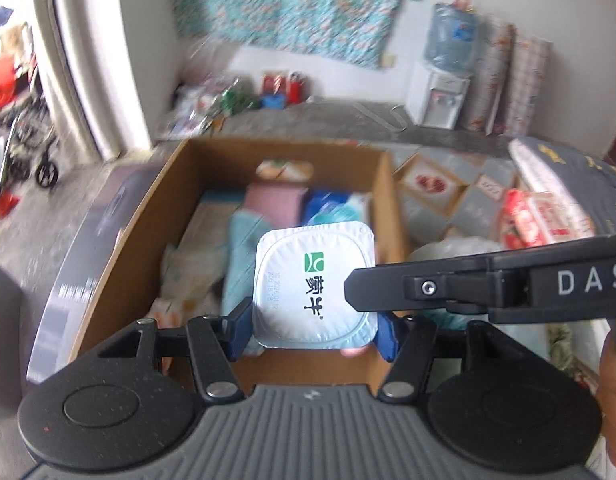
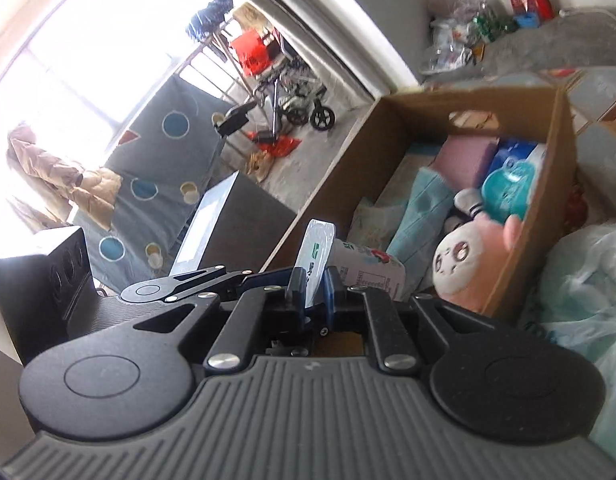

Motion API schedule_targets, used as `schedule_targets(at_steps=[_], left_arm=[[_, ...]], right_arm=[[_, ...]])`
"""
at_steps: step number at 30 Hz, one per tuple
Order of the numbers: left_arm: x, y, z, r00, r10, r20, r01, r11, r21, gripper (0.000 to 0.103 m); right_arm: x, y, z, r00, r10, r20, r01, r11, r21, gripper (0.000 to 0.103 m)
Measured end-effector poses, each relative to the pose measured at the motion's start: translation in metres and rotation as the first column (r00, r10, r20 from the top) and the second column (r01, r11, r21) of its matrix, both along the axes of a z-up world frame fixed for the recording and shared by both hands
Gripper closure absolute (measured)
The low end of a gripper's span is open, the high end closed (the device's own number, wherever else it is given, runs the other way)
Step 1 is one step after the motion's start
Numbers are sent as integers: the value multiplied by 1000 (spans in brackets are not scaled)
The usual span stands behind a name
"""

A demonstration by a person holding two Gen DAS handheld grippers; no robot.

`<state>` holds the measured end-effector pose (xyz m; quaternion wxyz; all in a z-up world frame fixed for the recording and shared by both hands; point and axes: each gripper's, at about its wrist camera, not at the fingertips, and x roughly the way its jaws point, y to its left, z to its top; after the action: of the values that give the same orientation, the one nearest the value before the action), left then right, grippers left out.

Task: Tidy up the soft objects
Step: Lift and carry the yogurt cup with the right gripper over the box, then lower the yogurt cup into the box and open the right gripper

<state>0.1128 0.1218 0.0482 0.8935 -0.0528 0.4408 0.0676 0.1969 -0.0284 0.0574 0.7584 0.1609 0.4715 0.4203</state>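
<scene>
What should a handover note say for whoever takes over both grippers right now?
Left gripper: shut on the yogurt cup, clamping its sides.
Right gripper: shut on the cup's foil lid rim.
Cup hangs over the near edge of the cardboard box, not yet inside.
Already in the box: pink plush toy, teal cloth, pink pack.
Left: whether the cup belongs in the box is unclear.
</scene>
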Motion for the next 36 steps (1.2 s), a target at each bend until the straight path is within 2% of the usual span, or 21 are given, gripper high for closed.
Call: schedule_targets(at_steps=[5, 10, 14, 20, 24, 26, 32, 36], left_arm=[[0, 48, -41, 992, 65, -107, -72, 996, -61, 42], [3, 77, -73, 976, 102, -192, -118, 990, -77, 42], [3, 90, -92, 961, 119, -248, -140, 988, -67, 42], [4, 101, -107, 946, 107, -307, -136, 988, -75, 42], [4, 106, -105, 950, 104, -293, -137, 986, -94, 41], [4, 106, -103, 952, 103, -289, -139, 985, -106, 39], [-2, 101, -90, 967, 85, -240, -116, 986, -119, 33], [-5, 95, -81, 974, 93, -208, -111, 991, -78, 33]], right_arm=[[10, 56, -41, 989, 46, -141, -55, 996, -68, 92], [23, 94, -83, 968, 58, -243, -88, 989, -115, 92], [29, 116, -106, 950, 67, -304, -112, 984, -135, 92], [40, 126, -133, 924, 60, -377, -130, 978, -163, 90], [42, 126, -135, 920, 42, -389, -115, 979, -166, 87], [43, 124, -135, 922, 33, -385, -109, 978, -178, 79], [37, 125, -124, 951, 33, -306, -107, 968, -228, 60], [36, 122, -113, 969, 34, -246, -94, 968, -235, 57]])
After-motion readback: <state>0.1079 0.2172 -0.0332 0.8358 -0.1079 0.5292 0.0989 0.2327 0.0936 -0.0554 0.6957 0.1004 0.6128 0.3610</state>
